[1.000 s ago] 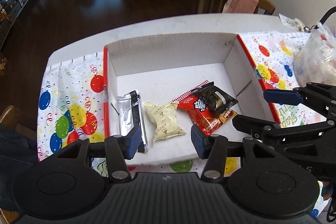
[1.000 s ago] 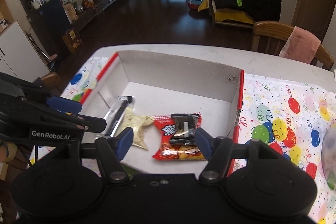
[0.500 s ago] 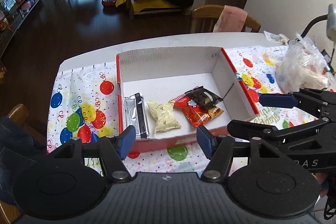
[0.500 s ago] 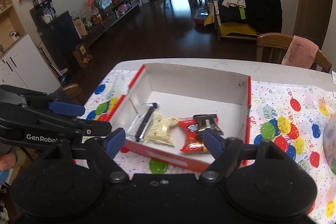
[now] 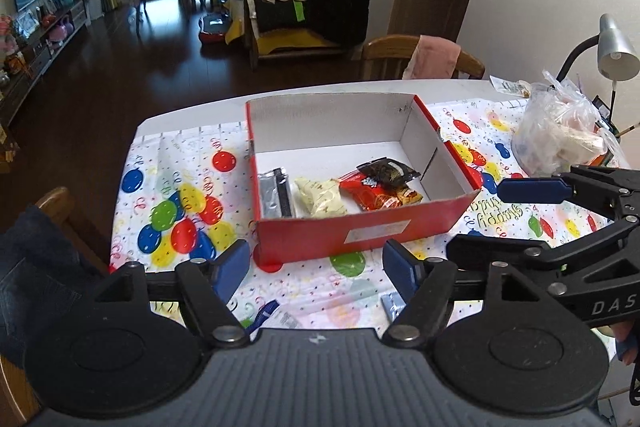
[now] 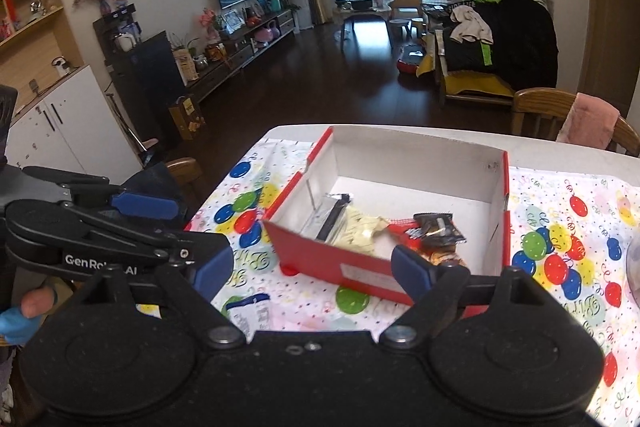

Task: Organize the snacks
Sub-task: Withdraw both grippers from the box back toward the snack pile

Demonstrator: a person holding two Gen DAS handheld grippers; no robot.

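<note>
I am holding my left gripper (image 5: 316,269) over the near edge of the table, its jaws opening with nothing between them but the balloon-print tablecloth (image 5: 176,195) below. My right gripper (image 6: 308,269) is hanging the same way, jaws opening and empty, its blue pads (image 6: 410,269) apart in front of the box. In the left wrist view the right gripper is showing at 3 o'clock, side on, and in the right wrist view the left gripper is sitting at 9 o'clock.

The red cardboard box (image 5: 360,239) is standing on the tablecloth at about 12 o'clock from both grippers, open at the top, white inside. Four snacks are lying along its near wall. A silver wrapper with a black stripe (image 5: 274,193) is lying toward the 9 o'clock end, a pale yellow packet (image 5: 320,197) is lying just beside it, and a red packet (image 5: 374,193) is lying next, with a dark brown packet (image 5: 386,171) resting on top of it toward 1 o'clock.

On the cloth just ahead of my left gripper's pads, at 6 o'clock from the box, a white sachet with a blue edge (image 6: 250,311) is lying flat; a small blue-and-white piece (image 5: 390,305) beside the right-hand pad may be another wrapper, but it is mostly hidden. A clear plastic bag (image 5: 560,135) holding pale things is sitting at 2 o'clock, well apart from the box, under a grey desk lamp (image 5: 616,47).
</note>
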